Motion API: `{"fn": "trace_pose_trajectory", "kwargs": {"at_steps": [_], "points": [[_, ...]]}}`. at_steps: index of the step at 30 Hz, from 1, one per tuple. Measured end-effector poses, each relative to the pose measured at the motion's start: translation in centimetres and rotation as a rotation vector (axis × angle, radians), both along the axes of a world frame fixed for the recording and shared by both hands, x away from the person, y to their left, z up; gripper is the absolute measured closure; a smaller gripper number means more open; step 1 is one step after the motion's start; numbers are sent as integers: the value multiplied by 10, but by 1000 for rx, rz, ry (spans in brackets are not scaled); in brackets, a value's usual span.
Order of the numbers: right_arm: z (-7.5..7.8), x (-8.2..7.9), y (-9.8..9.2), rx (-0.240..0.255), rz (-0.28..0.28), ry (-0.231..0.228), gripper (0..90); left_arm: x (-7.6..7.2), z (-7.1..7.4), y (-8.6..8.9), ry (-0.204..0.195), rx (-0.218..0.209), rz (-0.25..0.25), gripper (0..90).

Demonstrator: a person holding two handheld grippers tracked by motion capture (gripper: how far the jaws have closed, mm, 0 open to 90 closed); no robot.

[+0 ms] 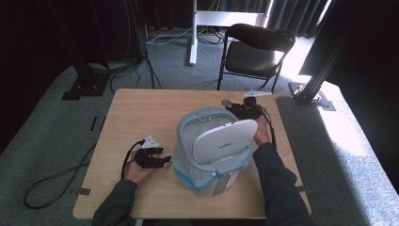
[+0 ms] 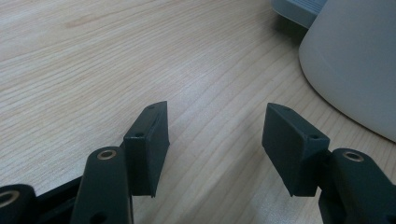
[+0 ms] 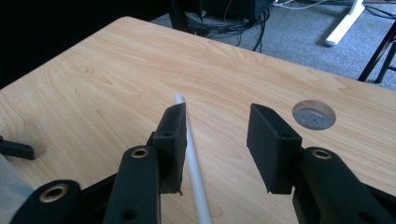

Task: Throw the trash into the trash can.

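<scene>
your right gripper (image 1: 242,109) sits at the far right of the light wooden table (image 1: 136,113), just behind the raised white oval lid (image 1: 225,140) of the pale grey round bin (image 1: 207,155). in the right gripper view its two black jaws stand apart with a clear gap, and nothing is pressed between the pads. a thin white edge, most likely the rim of that lid (image 3: 194,163), runs up just inside the left-hand jaw there; whether it touches that pad you cannot tell. beyond the jaws lies bare tabletop with a round cable hole (image 3: 314,115) cut in it.

your left gripper (image 1: 153,157) rests low on the table at the bin's left side, held in your left hand (image 1: 136,170). in the left gripper view its jaws are spread wide over bare wood, gripping nothing, with the bin's pale curved wall (image 2: 355,65) near the right-hand jaw but apart from it.

the bin stands near the front edge of the table, between your two forearms, lined with a translucent bag that shows a blue fringe (image 1: 188,178) around its lower body. its lid is tilted up and open.

a black folding chair (image 1: 254,52) stands on the grey carpet beyond the table.
</scene>
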State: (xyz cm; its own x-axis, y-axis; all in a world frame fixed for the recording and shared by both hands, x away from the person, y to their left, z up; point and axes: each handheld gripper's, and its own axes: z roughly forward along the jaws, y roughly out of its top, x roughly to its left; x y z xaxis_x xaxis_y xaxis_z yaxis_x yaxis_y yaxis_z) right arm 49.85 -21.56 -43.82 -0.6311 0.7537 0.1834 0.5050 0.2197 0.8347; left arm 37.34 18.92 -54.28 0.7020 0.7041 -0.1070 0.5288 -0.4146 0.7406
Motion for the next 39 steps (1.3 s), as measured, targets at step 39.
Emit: {"fn": "trace_pose_trajectory", "kwargs": {"at_steps": [39], "points": [[-38, 21, 47, -265, 90, 104, 557, 0, 0, 0, 2, -5, -1, 412]]}}
